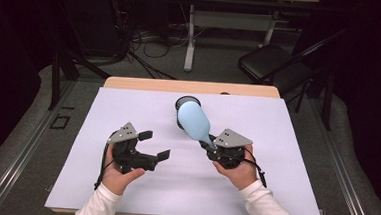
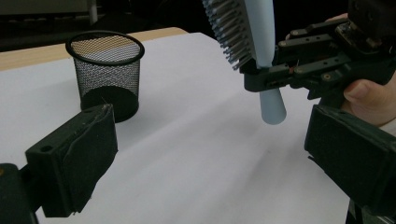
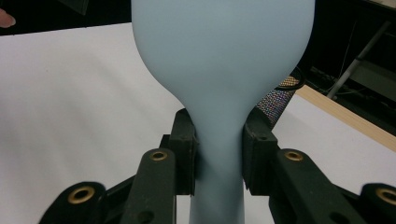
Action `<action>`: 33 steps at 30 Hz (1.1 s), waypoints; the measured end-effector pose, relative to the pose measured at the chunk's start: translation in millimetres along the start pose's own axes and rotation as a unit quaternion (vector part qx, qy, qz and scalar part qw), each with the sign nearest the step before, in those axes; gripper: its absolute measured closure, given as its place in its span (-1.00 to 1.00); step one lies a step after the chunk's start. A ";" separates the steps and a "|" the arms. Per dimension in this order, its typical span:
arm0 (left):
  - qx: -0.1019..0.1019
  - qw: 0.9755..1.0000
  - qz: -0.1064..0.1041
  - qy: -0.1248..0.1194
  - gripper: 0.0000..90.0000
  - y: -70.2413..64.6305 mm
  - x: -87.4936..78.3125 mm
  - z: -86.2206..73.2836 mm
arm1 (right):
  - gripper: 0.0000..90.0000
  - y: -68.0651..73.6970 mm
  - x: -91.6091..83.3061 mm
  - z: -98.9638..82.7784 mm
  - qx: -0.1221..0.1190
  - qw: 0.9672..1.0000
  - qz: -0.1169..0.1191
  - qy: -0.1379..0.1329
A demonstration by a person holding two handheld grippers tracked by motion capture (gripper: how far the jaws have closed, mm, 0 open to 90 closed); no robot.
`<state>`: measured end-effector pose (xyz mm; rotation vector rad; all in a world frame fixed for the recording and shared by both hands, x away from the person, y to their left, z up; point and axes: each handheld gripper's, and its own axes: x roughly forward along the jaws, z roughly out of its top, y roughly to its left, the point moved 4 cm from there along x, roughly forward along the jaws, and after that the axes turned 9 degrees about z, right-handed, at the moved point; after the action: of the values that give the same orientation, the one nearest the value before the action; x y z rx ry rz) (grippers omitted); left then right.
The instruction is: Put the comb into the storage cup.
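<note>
High view: a pale blue hairbrush (image 1: 194,121) is held up over the middle of the white-covered worktop (image 1: 99,182), its broad head leaning toward the far edge and its narrow handle running back into the right tool (image 1: 210,144). That tool's jaws are closed partway, pressing on the neck of the handle from both sides; the right gripper view shows the hairbrush (image 3: 219,70) handle squeezed between the two black pads, with the butt end passing down behind them. From the left gripper view the bristles of the hairbrush (image 2: 243,32) face the left side of the picture, the handle tip hangs free below the right tool (image 2: 261,77), clear of the sheet.

Just behind the brush head, near the middle of the far edge, stands a black wire-mesh pen cup (image 1: 184,104), upright on the sheet; the brush head overlaps it in the high view, and whether they touch I cannot tell.

Toward the near left of the worktop the left tool (image 1: 154,144) is carried in the person's left hand, well apart from the brush. Its jaws stand wide apart with nothing between them, holding and touching nothing.
</note>
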<state>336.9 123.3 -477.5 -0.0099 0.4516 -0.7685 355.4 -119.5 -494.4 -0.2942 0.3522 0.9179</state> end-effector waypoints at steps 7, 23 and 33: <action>-0.014 1.000 -0.002 -0.016 -0.99 -0.8 4.0 15.4 | 0.54 -0.2 -1.0 -0.2 0.003 1.000 0.001 -0.002; -0.027 0.999 -0.012 -0.027 -0.99 -3.1 7.9 48.7 | 0.54 -0.6 -3.3 0.8 0.010 1.000 0.005 -0.009; -0.021 0.999 -0.026 -0.019 -0.99 -9.0 17.4 64.6 | 0.54 1.7 -3.7 1.4 0.007 1.000 0.005 -0.013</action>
<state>367.5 95.2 -424.4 -0.0753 0.4315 -0.8092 352.2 -120.6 -491.7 -0.2664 0.3363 0.9287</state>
